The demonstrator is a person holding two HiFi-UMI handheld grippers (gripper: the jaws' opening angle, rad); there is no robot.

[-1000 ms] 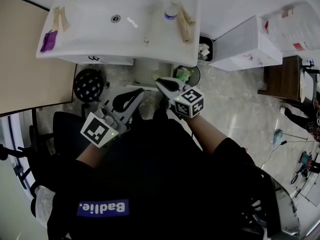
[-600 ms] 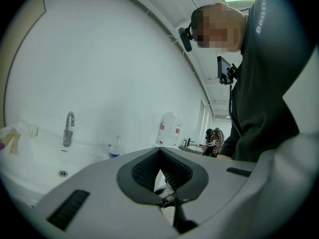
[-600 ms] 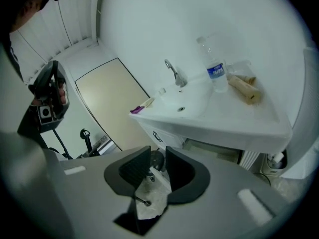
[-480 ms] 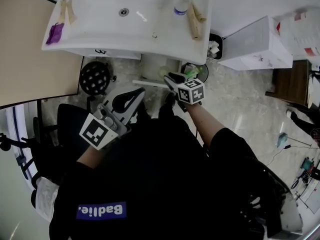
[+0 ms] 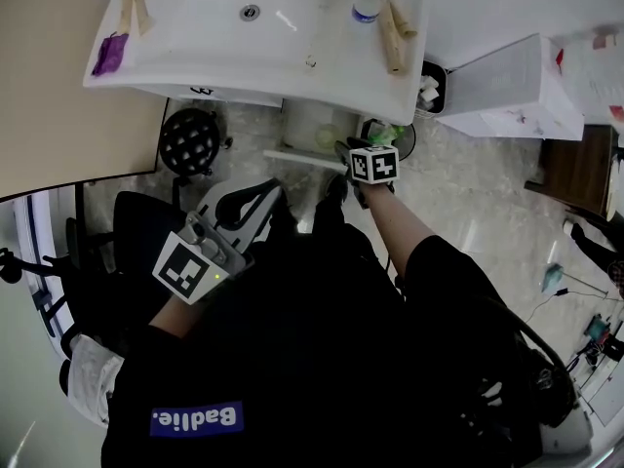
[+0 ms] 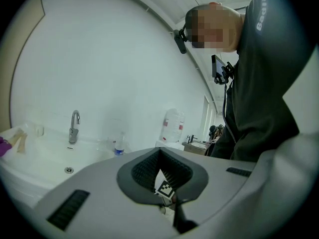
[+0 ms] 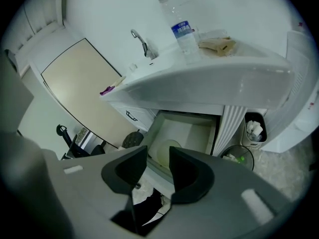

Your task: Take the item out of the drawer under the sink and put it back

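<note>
Under the white sink (image 5: 195,37) the drawer (image 5: 310,115) stands pulled out. A pale round item (image 7: 163,153) lies in it, partly hidden behind my right jaws; it shows in the head view as a pale patch (image 5: 325,137). My right gripper (image 5: 344,148) (image 7: 158,158) points down at the drawer's front edge. Its jaws have just been opening, they stand apart and nothing is between them. My left gripper (image 5: 275,189) (image 6: 159,151) hangs back to the left, shut and empty.
A water bottle (image 5: 368,6) and wooden pieces (image 5: 395,27) lie on the sink top. A round bin with green waste (image 5: 398,136) and a black bin (image 5: 432,84) stand right of the drawer. A black stool (image 5: 189,142) is at the left, a white box (image 5: 502,91) at the right.
My right gripper has sunk towards the open drawer and its jaws have parted. The left gripper has stayed about where it was.
</note>
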